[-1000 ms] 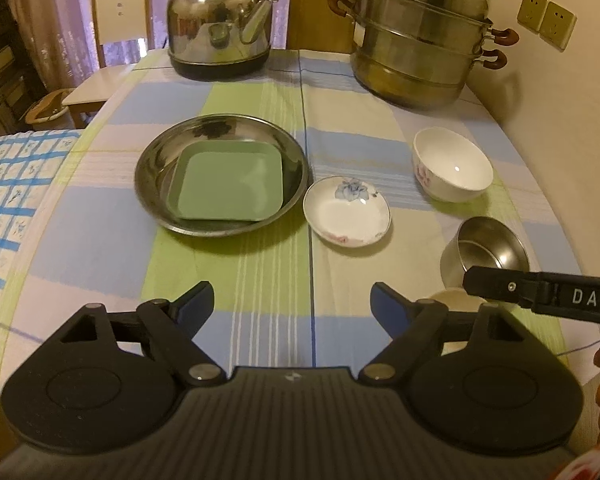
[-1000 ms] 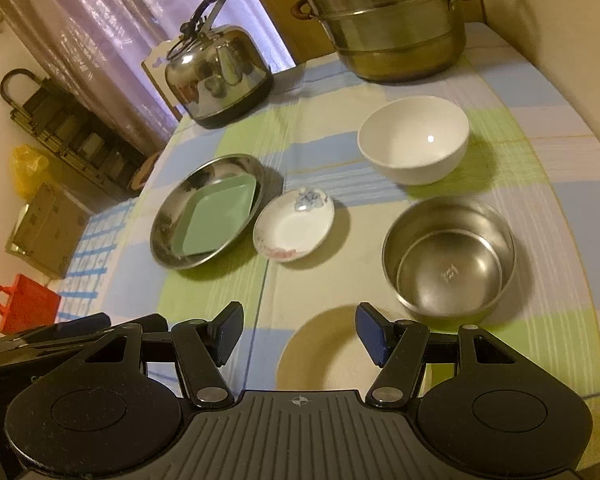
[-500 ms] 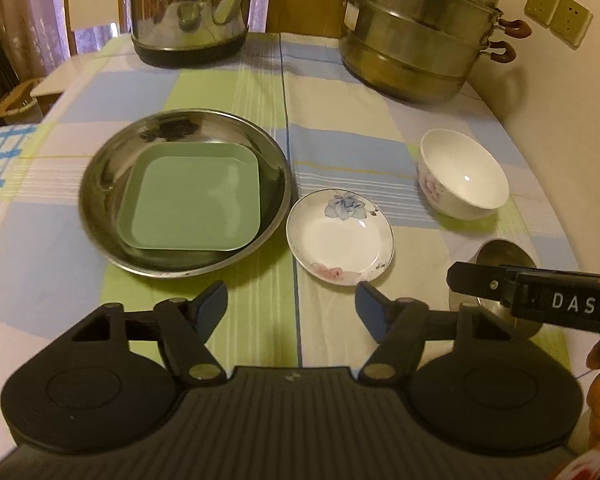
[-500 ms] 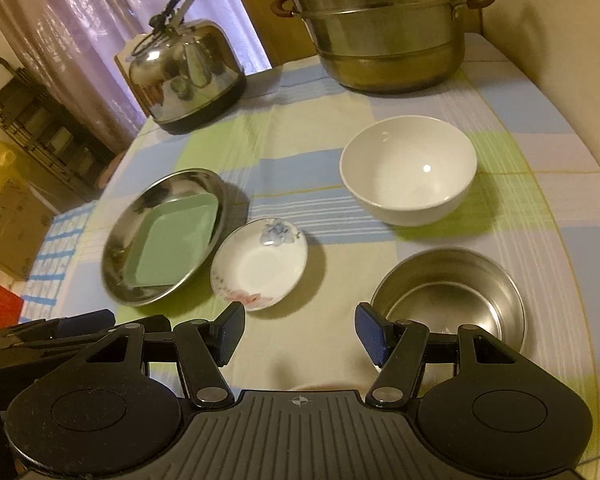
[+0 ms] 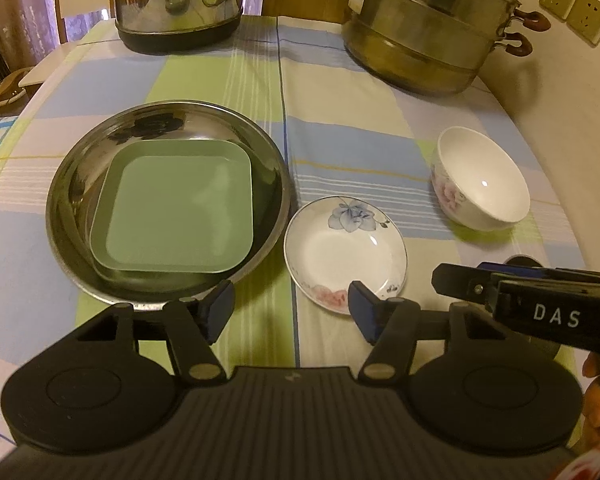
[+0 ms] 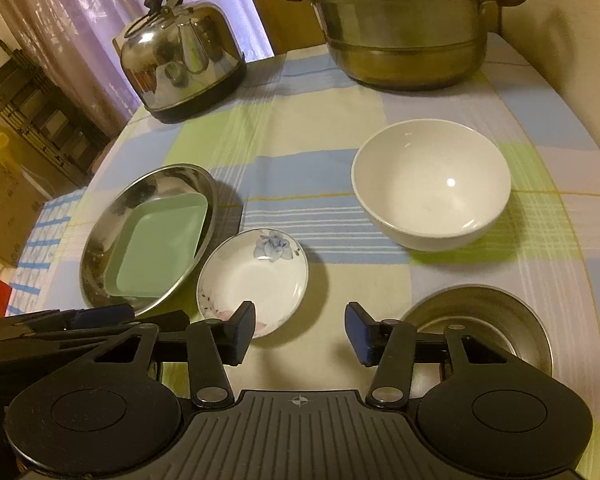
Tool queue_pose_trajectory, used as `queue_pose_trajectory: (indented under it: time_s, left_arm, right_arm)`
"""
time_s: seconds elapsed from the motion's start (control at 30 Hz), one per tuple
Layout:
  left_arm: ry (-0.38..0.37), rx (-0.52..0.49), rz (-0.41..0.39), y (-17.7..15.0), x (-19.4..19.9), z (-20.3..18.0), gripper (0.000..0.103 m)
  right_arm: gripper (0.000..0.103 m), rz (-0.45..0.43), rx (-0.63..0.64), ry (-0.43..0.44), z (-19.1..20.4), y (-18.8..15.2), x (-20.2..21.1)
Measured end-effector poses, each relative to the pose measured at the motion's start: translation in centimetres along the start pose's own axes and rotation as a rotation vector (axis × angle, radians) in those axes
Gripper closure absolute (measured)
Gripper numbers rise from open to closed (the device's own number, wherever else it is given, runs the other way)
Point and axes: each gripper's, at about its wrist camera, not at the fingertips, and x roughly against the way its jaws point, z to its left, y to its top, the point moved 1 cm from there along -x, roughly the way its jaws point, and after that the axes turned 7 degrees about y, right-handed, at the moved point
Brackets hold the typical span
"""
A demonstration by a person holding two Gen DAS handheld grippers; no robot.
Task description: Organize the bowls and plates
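White saucer (image 5: 345, 249), blue flower, pink, perhaps floral, rim motif

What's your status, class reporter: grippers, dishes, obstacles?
Both hand-held grippers, left and right, open, empty, jaws just closing. Green square plate sits in steel plate; floral saucer alongside. Nothing blocking.

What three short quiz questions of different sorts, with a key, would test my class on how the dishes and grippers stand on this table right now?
1. True or false: the green square plate lies inside the round steel plate.
2. Which dish lies nearest the left gripper: A white bowl, B floral saucer, C kettle?
3. Fill in: the right gripper holds ____.

Key: 1 true; 2 B; 3 nothing, its jaws have just been closing on empty space.
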Motion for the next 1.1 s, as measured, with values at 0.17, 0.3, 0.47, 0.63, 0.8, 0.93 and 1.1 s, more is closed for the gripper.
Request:
queue_pose_trajectory:
  time_s: [0.17, 0.3, 0.47, 0.63, 0.8, 0.93, 1.1]
  left_arm:
    - [-0.003, 0.001, 0.011, 0.4, -0.8, -0.1, 0.045]
    - [-0.009, 0.011, 0.026, 0.5, -1.4, -0.2, 0.05]
    - [-0.015, 0.037, 0.058, 0.4, -2.4, 0.0, 0.057]
    - [-0.014, 0.052, 0.071, 0.4, -3.3, -0.2, 0.06]
    - [-0.007, 0.065, 0.077, 0.6, -4.3, -0.5, 0.065]
    - [-0.005, 0.069, 0.08, 0.9, -4.8, -0.7, 0.066]
    - [-0.004, 0.074, 0.092, 1.0, -5.6, -0.8, 0.071]
  right_arm:
    - [0.058, 0.015, -0.003, -0.004, -0.4, 0.5, -1.0]
    - [0.059, 0.026, -0.005, -0.005, -0.7, 0.7, -1.7]
    - [0.062, 0.04, -0.003, -0.003, -1.0, 1.0, -2.5]
    - [0.067, 0.051, 0.007, -0.001, -1.0, 1.3, -3.6]
    - [0.072, 0.067, 0.02, -0.005, -1.0, 1.7, -5.0]
    - [0.075, 0.076, 0.029, -0.015, -1.0, 1.9, -6.0]
    - [0.078, 0.084, 0.03, -0.02, -1.2, 2.2, -6.8]
